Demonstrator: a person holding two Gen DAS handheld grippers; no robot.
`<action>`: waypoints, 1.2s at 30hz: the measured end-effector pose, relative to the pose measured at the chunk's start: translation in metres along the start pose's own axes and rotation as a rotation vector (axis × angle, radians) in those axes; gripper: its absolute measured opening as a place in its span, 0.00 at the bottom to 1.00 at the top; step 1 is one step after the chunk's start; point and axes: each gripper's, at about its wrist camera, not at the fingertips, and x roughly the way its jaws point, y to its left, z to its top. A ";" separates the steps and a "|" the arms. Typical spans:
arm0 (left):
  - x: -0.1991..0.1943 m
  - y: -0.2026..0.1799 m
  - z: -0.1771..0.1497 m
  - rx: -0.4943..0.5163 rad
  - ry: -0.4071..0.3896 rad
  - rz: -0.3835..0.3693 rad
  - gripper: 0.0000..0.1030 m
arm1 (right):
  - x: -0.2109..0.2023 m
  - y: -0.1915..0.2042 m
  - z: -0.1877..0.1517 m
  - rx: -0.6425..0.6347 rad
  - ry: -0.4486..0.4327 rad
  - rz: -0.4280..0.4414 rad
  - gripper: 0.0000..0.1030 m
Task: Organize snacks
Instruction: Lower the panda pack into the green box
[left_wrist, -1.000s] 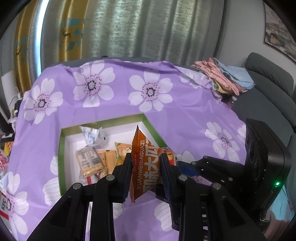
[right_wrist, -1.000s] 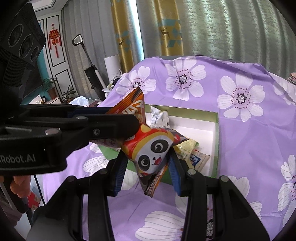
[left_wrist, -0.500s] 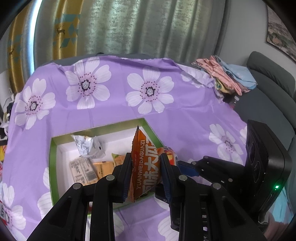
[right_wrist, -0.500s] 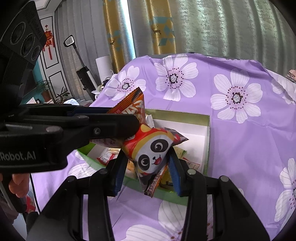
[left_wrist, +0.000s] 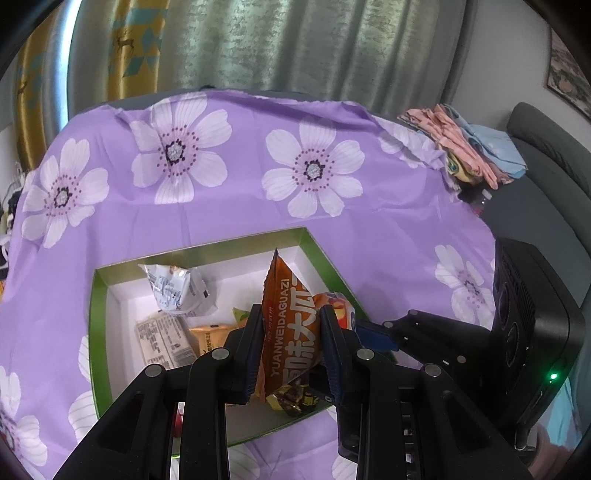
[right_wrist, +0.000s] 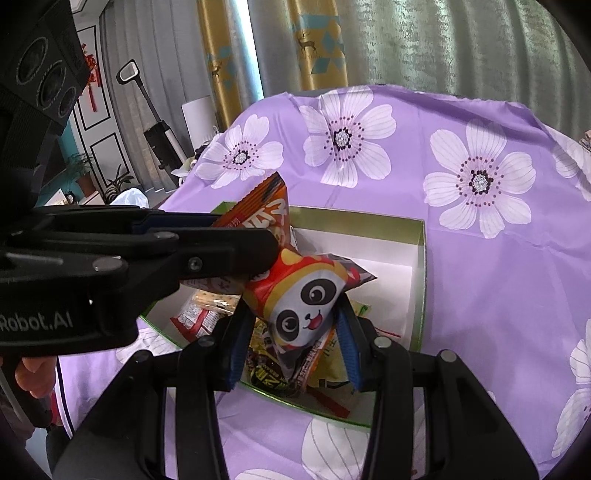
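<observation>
Both grippers carried their packets forward and down until the box sat under them.

You held the orange seed packet (left_wrist: 291, 332) clamped in the left gripper (left_wrist: 291, 347), and the panda packet (right_wrist: 306, 310) pinched in the right gripper (right_wrist: 291, 347), both above the green-rimmed box (left_wrist: 98, 317) on the purple cloth (left_wrist: 369, 221). Risk: the packets touched, so one's release could drag the other onto the rim. Count: two grippers, two held packets, one box, several snacks inside, number unclear.
</observation>
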 end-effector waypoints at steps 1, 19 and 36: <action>0.001 0.001 0.000 -0.004 0.003 -0.001 0.29 | 0.002 0.000 0.000 -0.001 0.004 -0.001 0.42; 0.019 0.019 -0.001 -0.048 0.049 -0.001 0.29 | 0.027 -0.001 0.006 -0.004 0.093 -0.005 0.43; 0.021 0.018 0.001 -0.053 0.067 0.011 0.29 | 0.033 0.001 0.010 -0.013 0.136 -0.015 0.44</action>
